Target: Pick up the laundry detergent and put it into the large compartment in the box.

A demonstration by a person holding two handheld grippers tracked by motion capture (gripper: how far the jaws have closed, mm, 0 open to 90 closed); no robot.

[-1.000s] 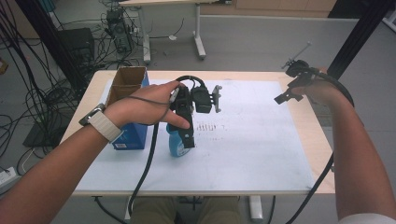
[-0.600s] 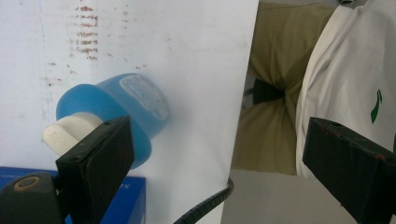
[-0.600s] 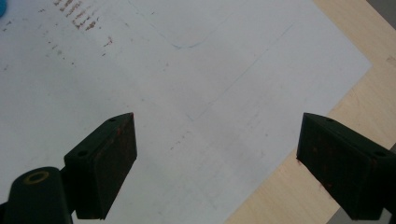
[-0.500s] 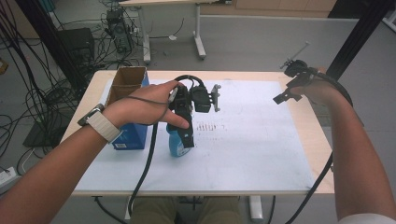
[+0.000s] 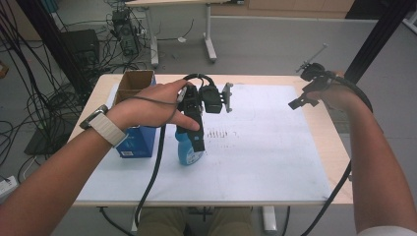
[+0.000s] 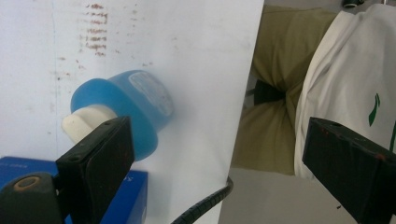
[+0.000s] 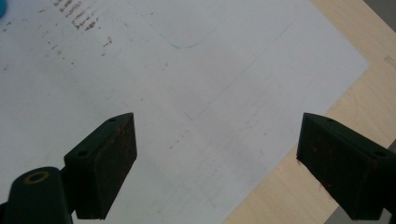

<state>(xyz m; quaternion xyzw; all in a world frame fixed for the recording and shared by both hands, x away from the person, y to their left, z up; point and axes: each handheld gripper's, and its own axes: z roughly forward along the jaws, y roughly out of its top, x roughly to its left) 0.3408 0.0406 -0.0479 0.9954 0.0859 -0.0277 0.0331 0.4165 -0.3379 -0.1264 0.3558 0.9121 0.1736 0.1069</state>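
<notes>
While the left gripper [image 6: 219, 154] hangs wide open and empty, the blue bottle [image 6: 123, 109] stands upright below it.
Cap at ten o'clock between the jaws; the right gripper [image 7: 217, 154], also wide, is well apart.

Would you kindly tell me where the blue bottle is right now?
In the high view, the blue bottle stands on the white sheet at the table's left, just right of the blue box, beneath the open left hand-held gripper.
</notes>
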